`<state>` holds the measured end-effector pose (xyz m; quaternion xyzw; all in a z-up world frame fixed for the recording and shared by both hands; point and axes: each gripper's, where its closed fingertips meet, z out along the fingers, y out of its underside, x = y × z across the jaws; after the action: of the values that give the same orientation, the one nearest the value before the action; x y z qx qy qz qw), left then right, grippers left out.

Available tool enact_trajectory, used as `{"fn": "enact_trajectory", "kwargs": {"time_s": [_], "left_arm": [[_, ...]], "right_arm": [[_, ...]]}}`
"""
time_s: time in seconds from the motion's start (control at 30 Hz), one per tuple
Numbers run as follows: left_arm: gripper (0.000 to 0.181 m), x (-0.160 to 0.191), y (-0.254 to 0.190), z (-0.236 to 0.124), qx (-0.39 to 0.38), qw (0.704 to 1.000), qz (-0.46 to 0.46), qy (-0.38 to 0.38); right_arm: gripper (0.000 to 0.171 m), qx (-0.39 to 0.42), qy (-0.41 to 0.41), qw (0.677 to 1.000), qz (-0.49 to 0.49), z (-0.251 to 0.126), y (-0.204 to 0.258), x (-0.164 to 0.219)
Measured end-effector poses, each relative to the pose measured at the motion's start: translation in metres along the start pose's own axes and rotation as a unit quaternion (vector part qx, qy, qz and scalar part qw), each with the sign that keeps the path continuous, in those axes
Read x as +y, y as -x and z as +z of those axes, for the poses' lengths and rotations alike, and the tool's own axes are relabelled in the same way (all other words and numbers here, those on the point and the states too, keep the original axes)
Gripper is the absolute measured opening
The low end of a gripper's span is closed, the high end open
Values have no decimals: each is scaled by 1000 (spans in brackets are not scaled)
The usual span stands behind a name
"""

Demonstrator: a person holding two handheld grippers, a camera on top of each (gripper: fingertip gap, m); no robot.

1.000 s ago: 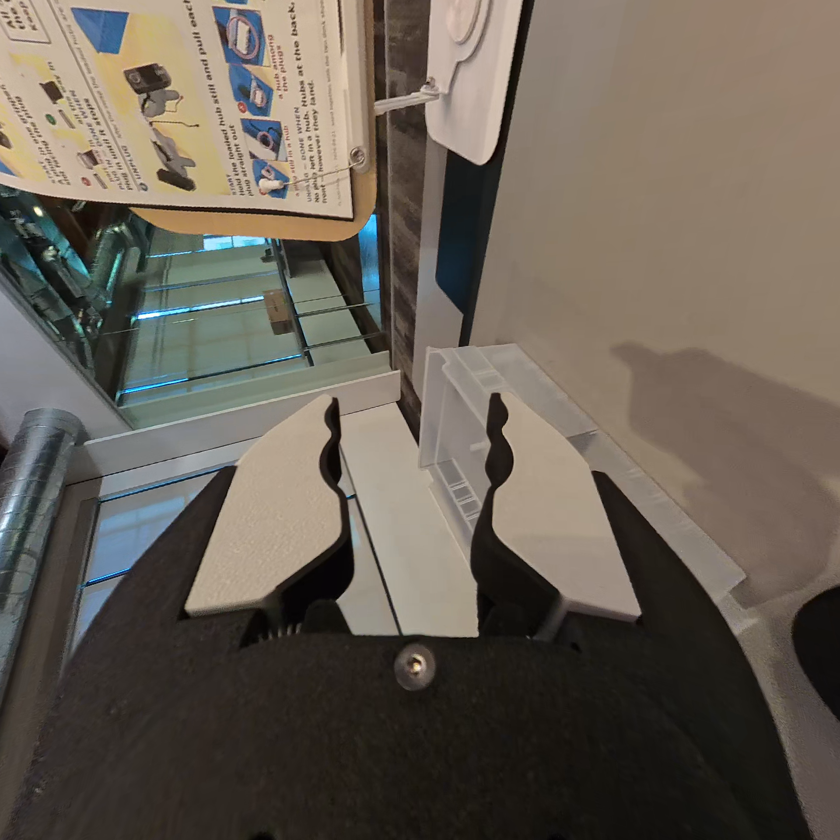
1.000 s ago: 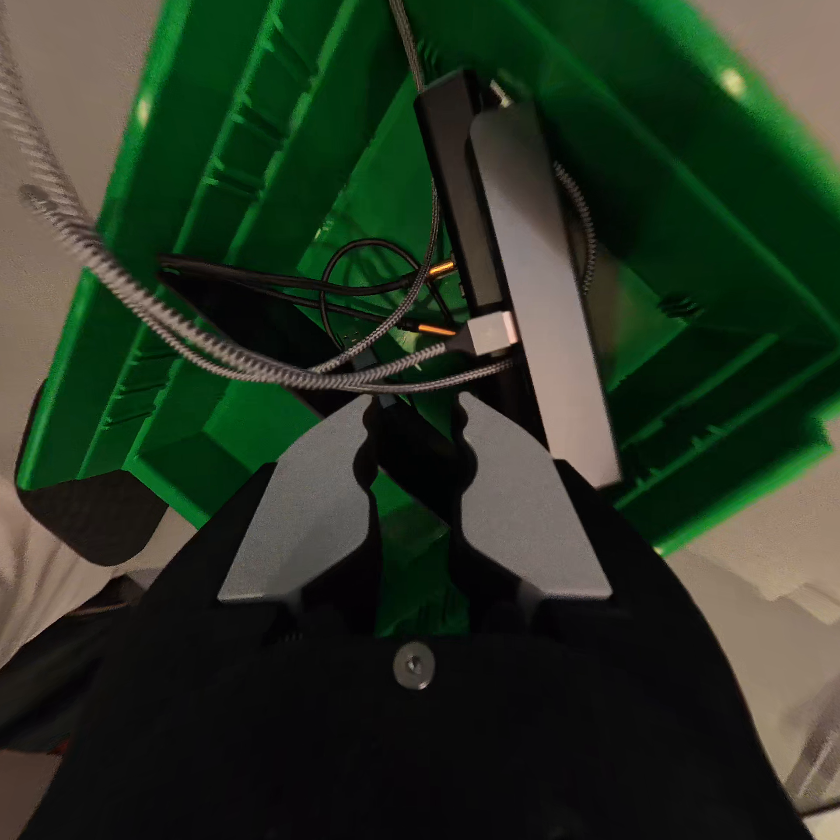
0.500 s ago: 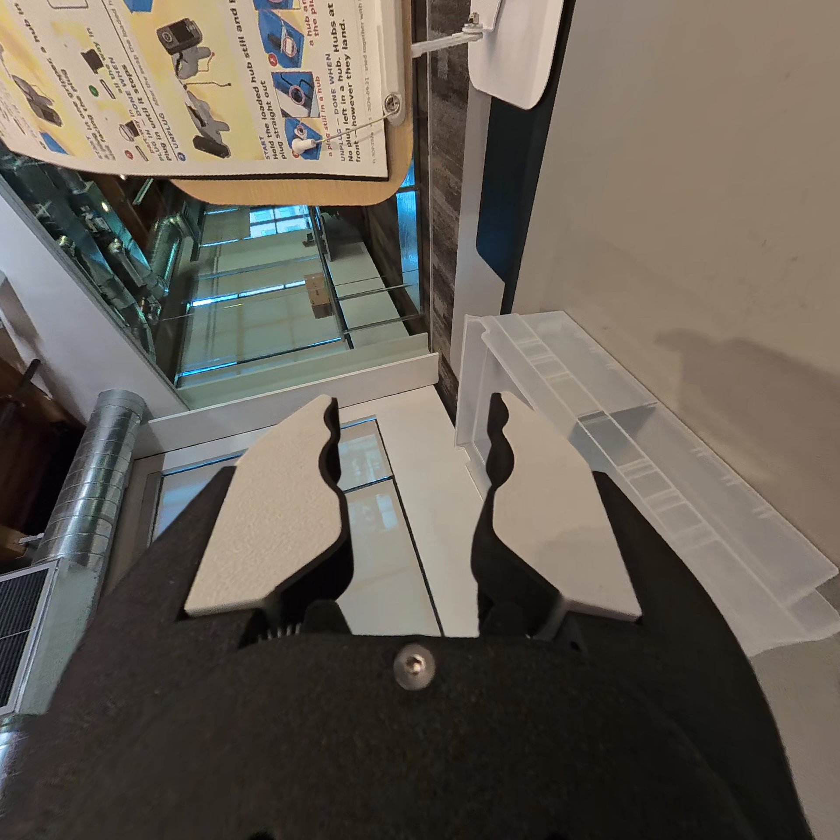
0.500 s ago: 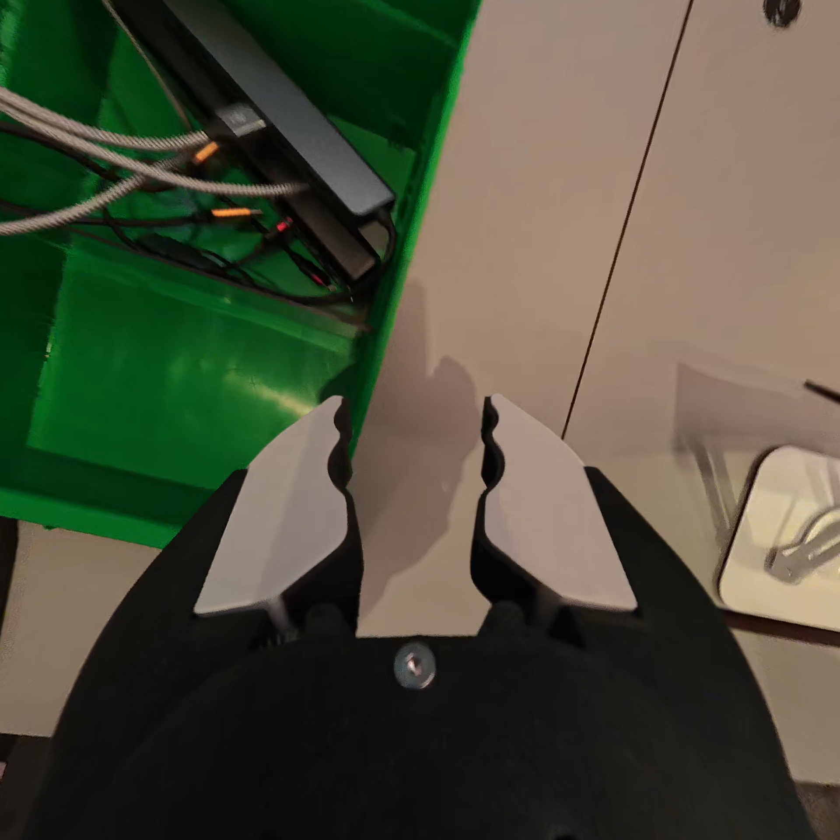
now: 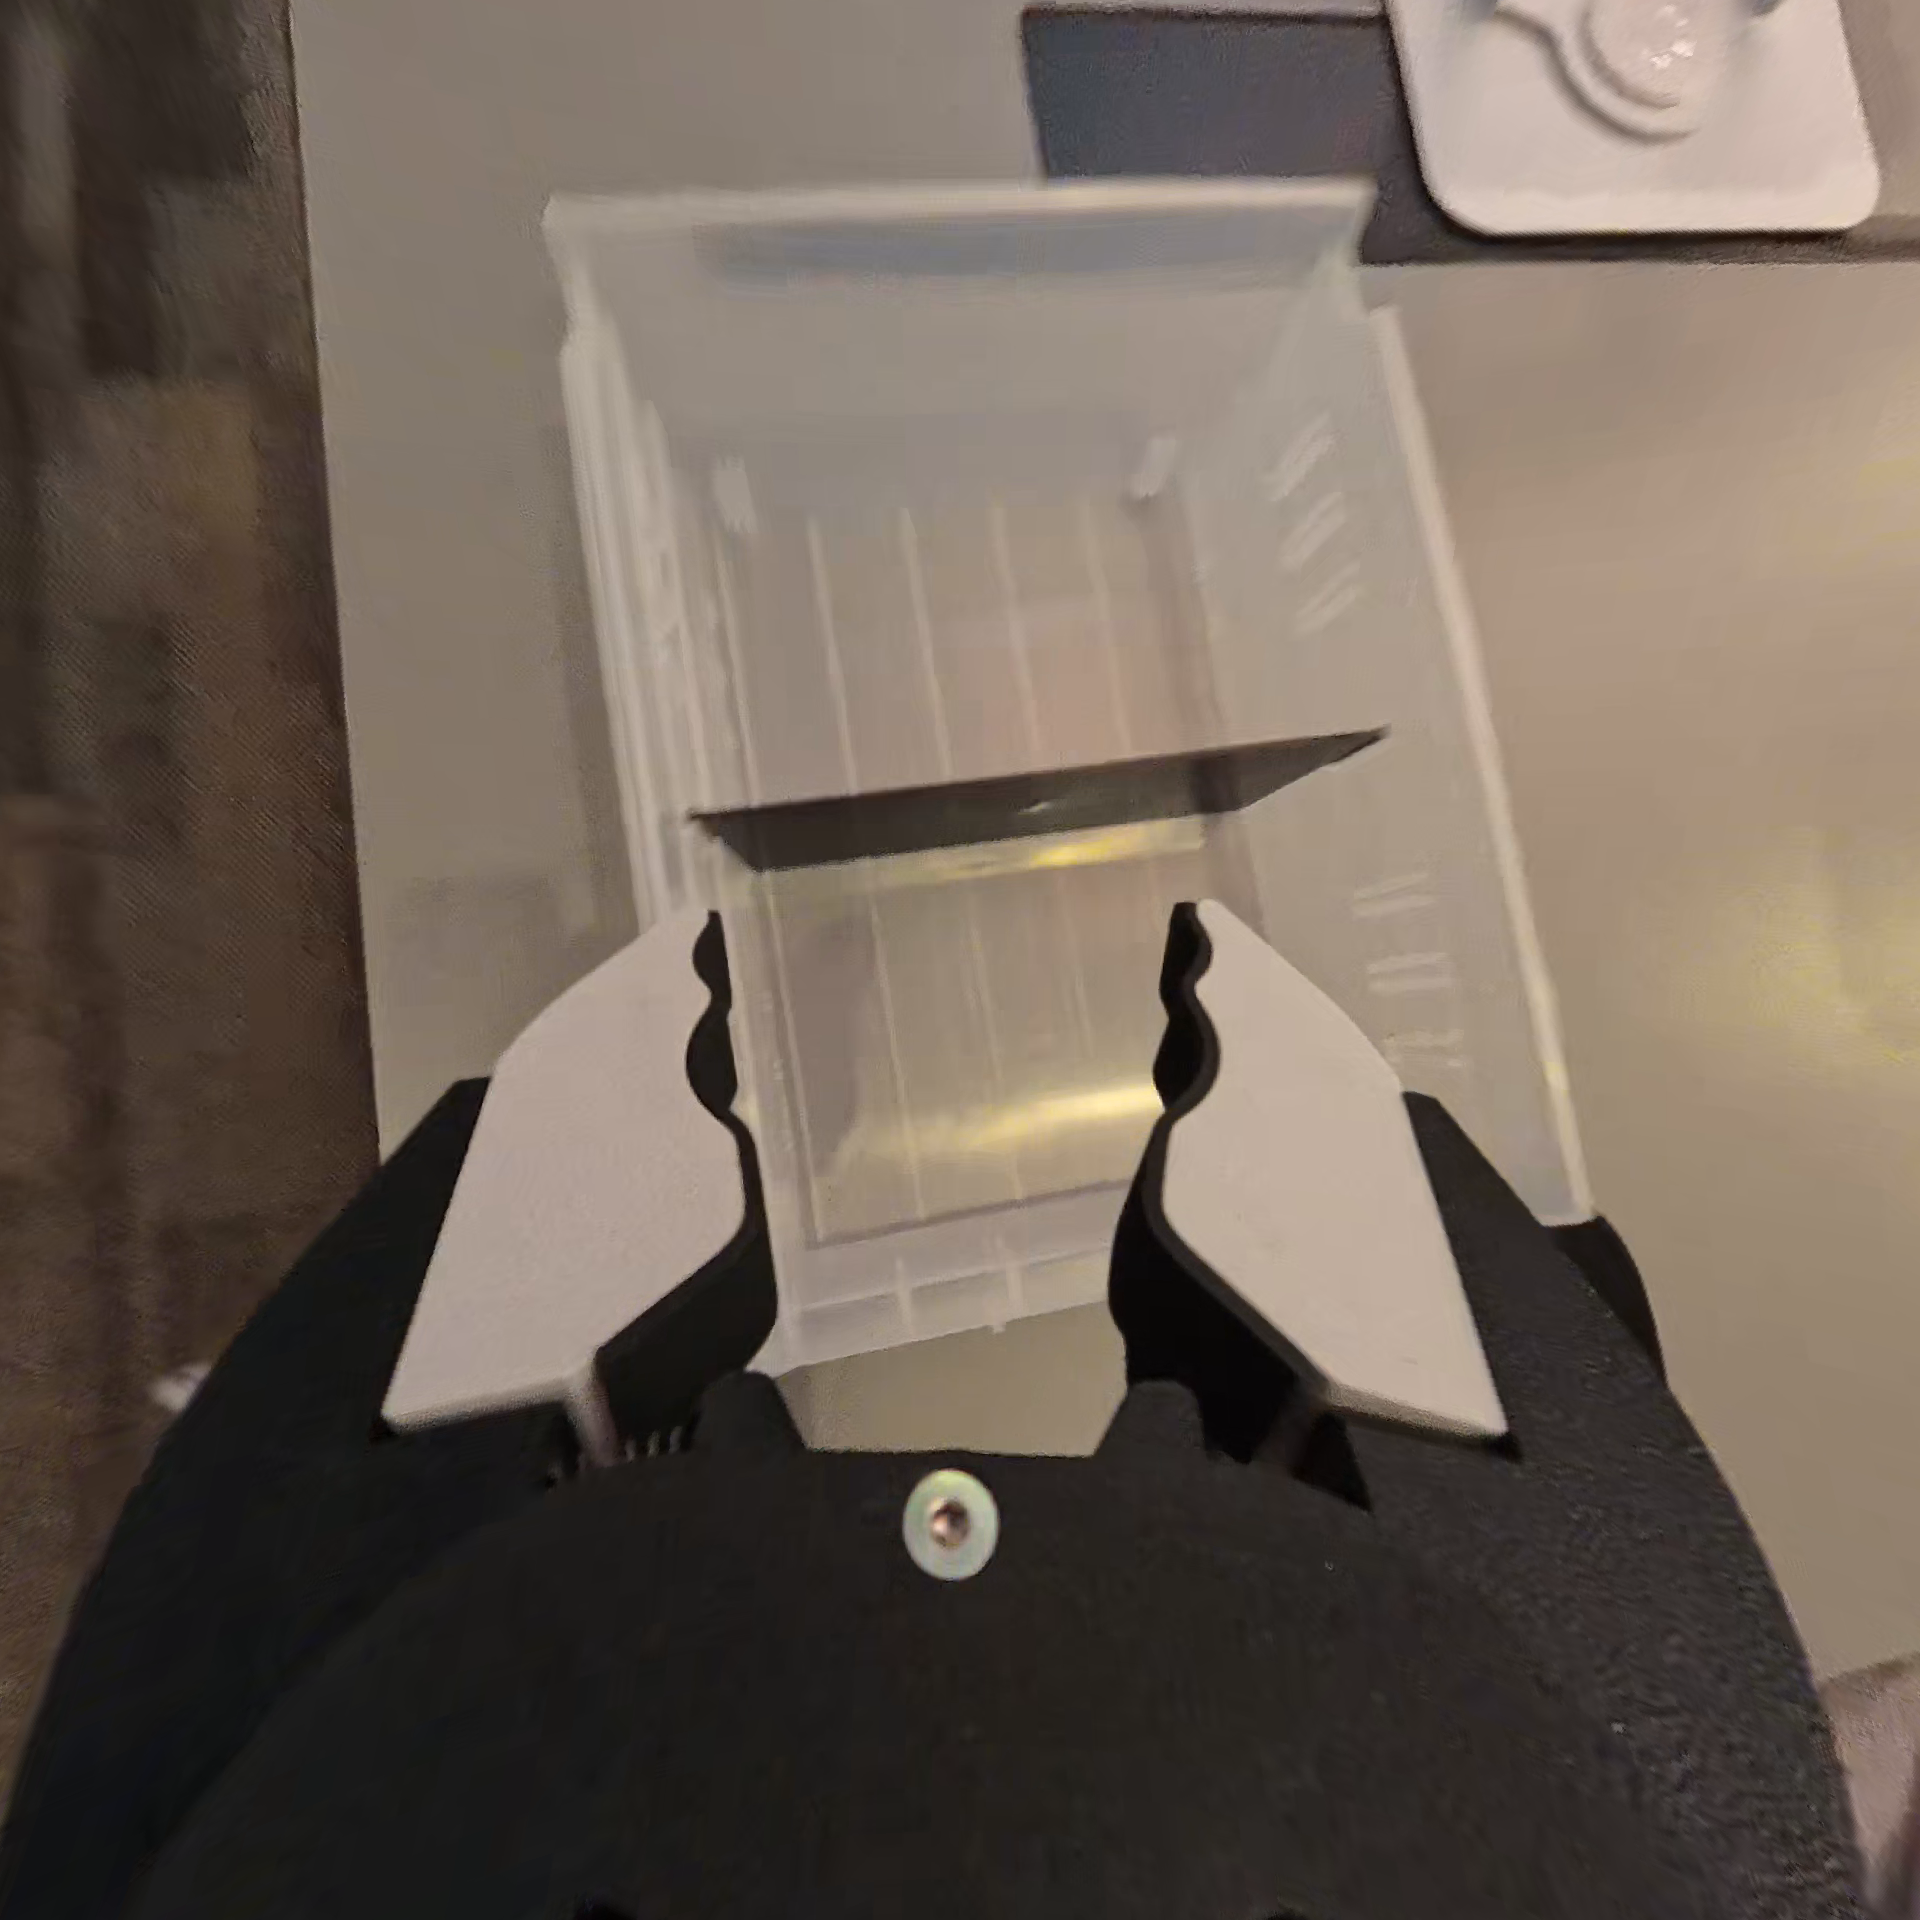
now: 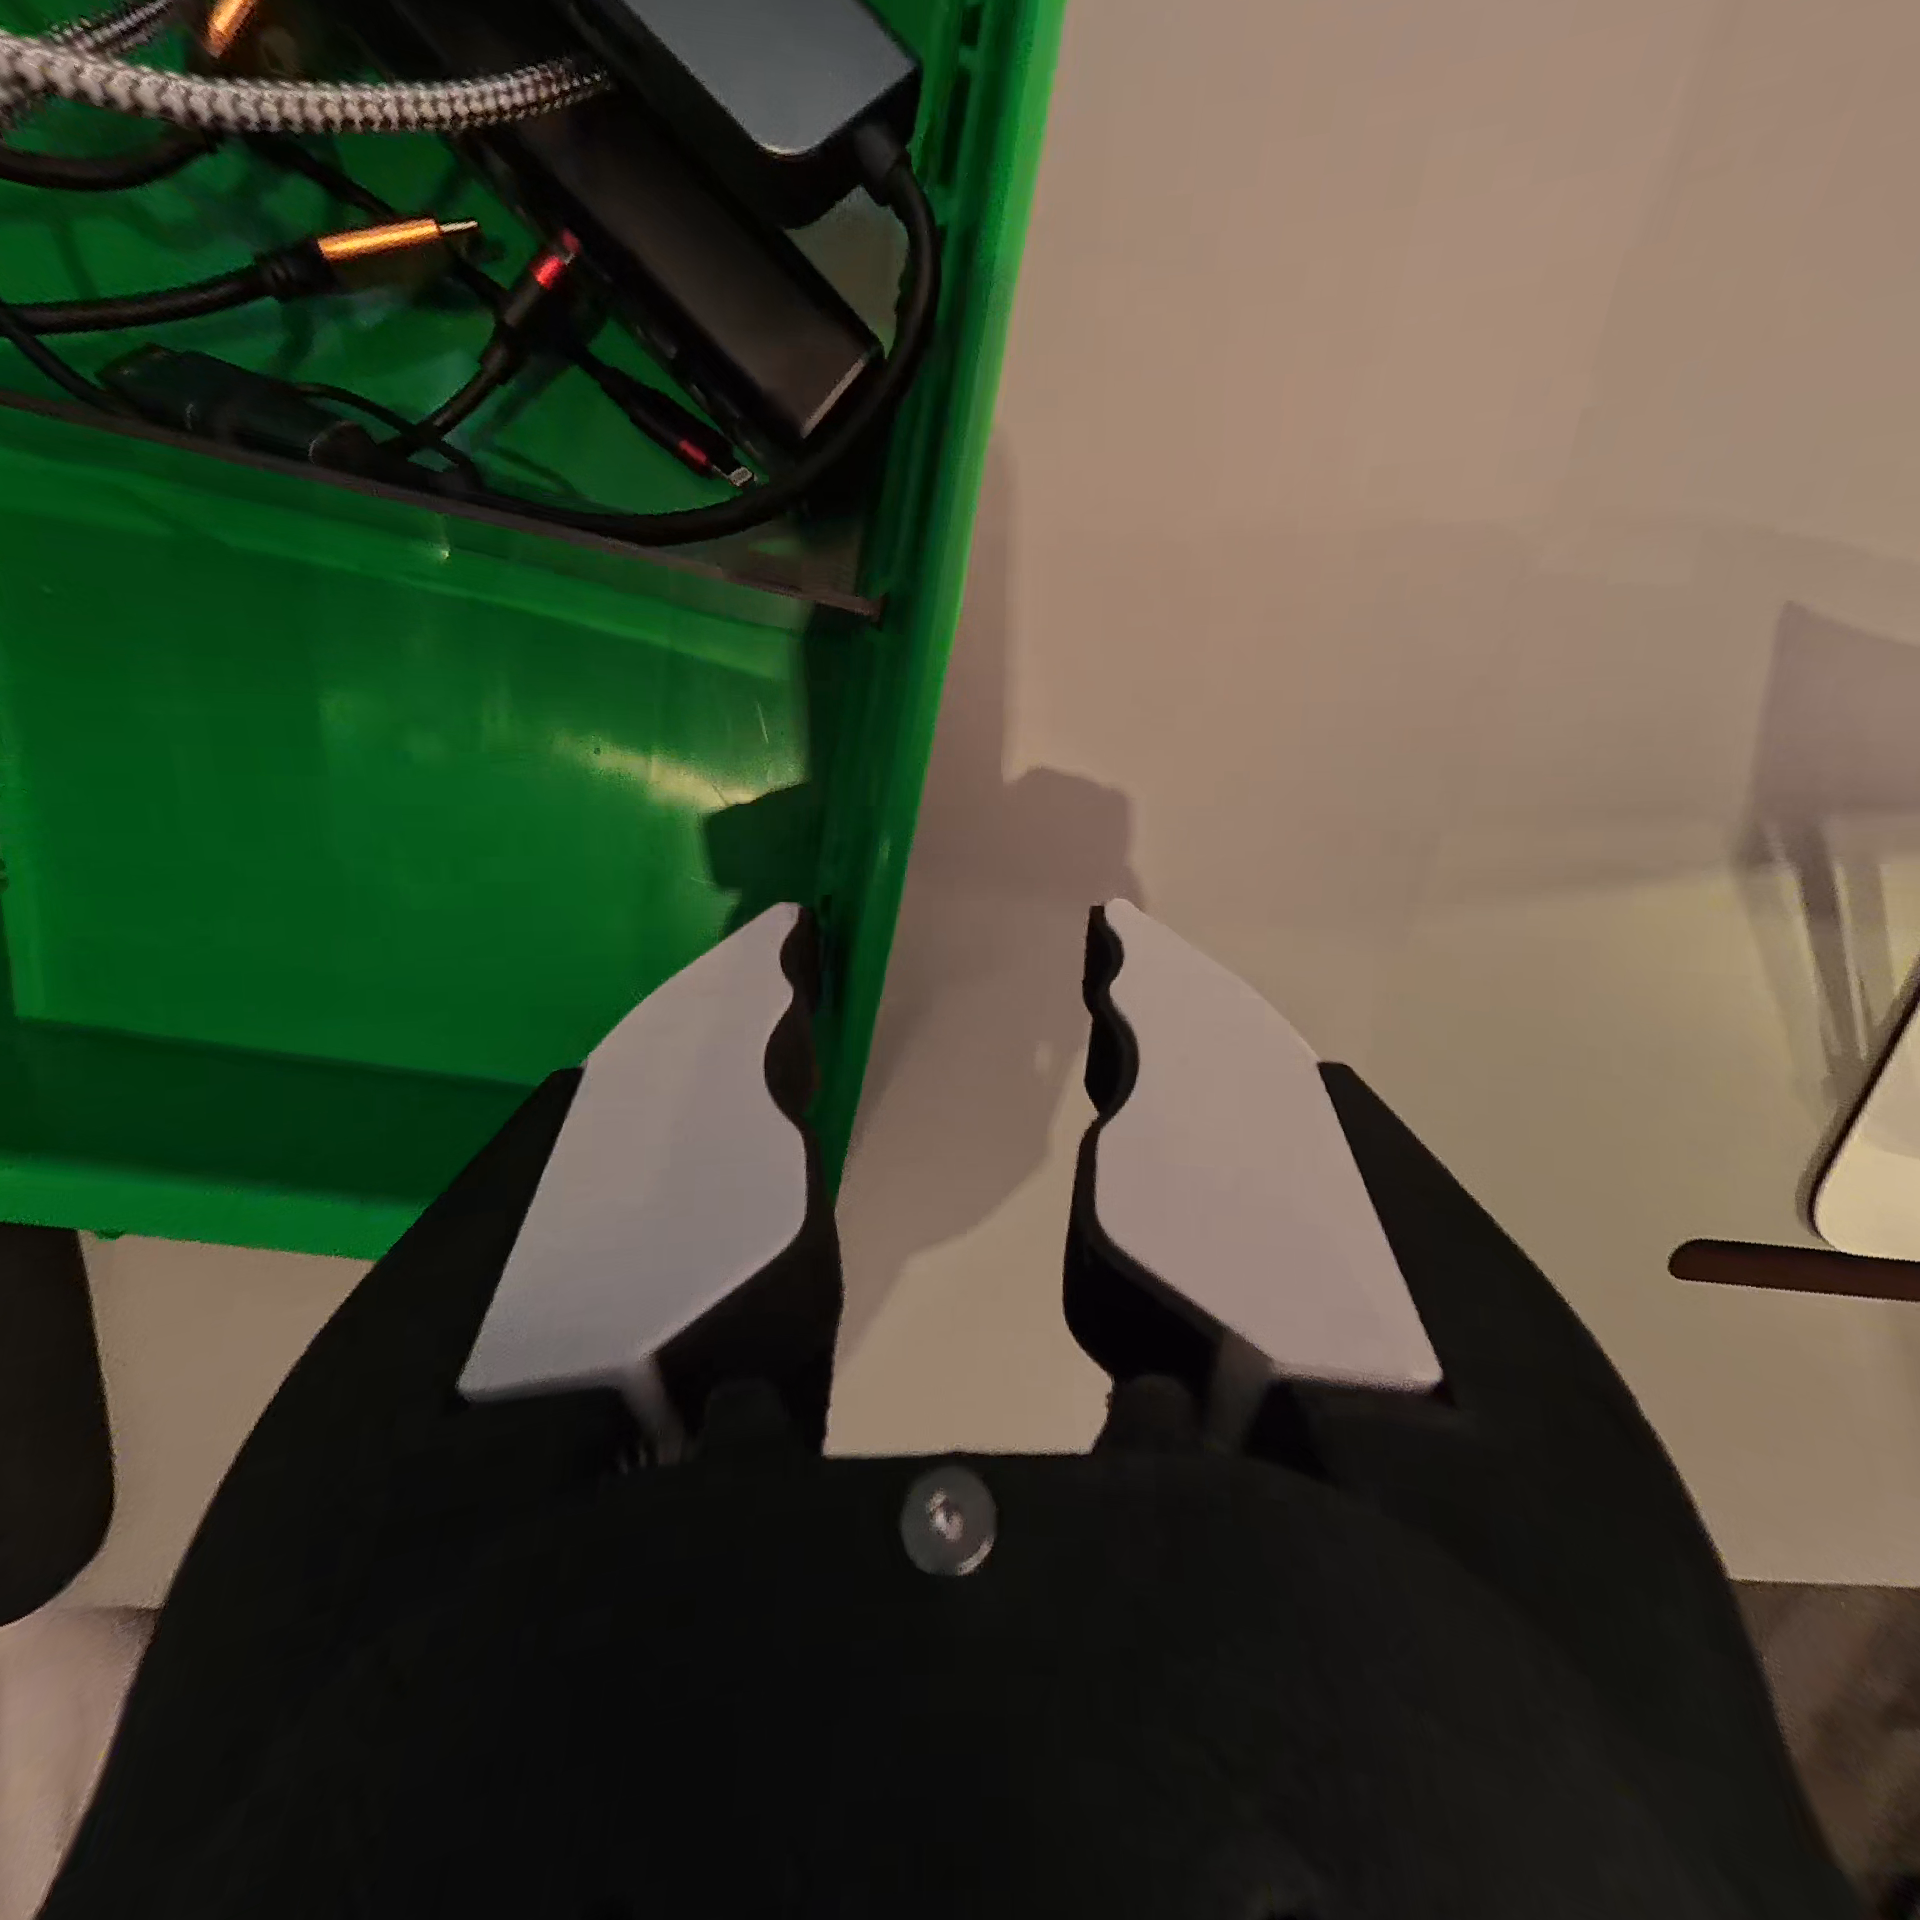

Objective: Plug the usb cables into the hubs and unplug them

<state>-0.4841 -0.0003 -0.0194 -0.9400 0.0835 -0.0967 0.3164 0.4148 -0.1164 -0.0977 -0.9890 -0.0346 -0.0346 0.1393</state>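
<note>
In the right wrist view a green bin (image 6: 416,790) lies at the left. Its far part holds dark grey hubs (image 6: 748,229) and a tangle of USB cables (image 6: 312,104), one with an orange plug (image 6: 395,241). A dark divider (image 6: 499,499) crosses the bin. My right gripper (image 6: 945,914) is open and empty, astride the bin's right wall near its front. In the left wrist view my left gripper (image 5: 951,920) is open and empty over a clear plastic bin (image 5: 966,582), which has a dark divider (image 5: 1039,800) and looks empty.
A white table (image 6: 1403,520) lies under both bins. A white pad on a dark mat (image 5: 1621,114) sits behind the clear bin. A white object (image 6: 1870,1143) lies at the right edge. Dark floor or carpet (image 5: 125,727) shows left of the table. The gap from one gripper's tips to the other's is roughly 90 cm. The right tips stand about 35 cm off the white object (image 6: 1870,1143).
My left gripper swung from facing the window and poster down over the clear bin. My right gripper, shut over the cables a second ago, opened and pulled back to the green bin's right wall.
</note>
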Motion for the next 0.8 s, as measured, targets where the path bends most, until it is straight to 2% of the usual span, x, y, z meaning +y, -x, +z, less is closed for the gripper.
{"fn": "enact_trajectory", "kwargs": {"time_s": [0.03,0.17,0.3,0.4,0.6,0.67,0.73,0.8], "left_arm": [[80,9,14,4,1,1000,-15,12],[81,32,47,13,-9,999,-36,27],[80,36,51,14,14,998,-48,24],[80,37,54,15,18,998,-45,33],[74,48,32,33,89,991,-48,85],[59,52,34,40,72,992,-25,99],[53,62,35,46,58,990,-9,128],[49,72,33,50,62,985,-4,158]], "right_arm": [[48,-8,4,1000,5,3,2,0],[44,-21,18,1000,9,9,6,-1],[44,12,-29,998,-58,-4,10,-19],[41,63,-33,994,-85,-12,1,-25],[34,-22,19,999,-20,9,6,-12],[21,-69,16,997,5,14,15,-11],[8,-107,8,994,22,16,23,-11],[7,-110,-1,993,29,17,22,-11]]}}
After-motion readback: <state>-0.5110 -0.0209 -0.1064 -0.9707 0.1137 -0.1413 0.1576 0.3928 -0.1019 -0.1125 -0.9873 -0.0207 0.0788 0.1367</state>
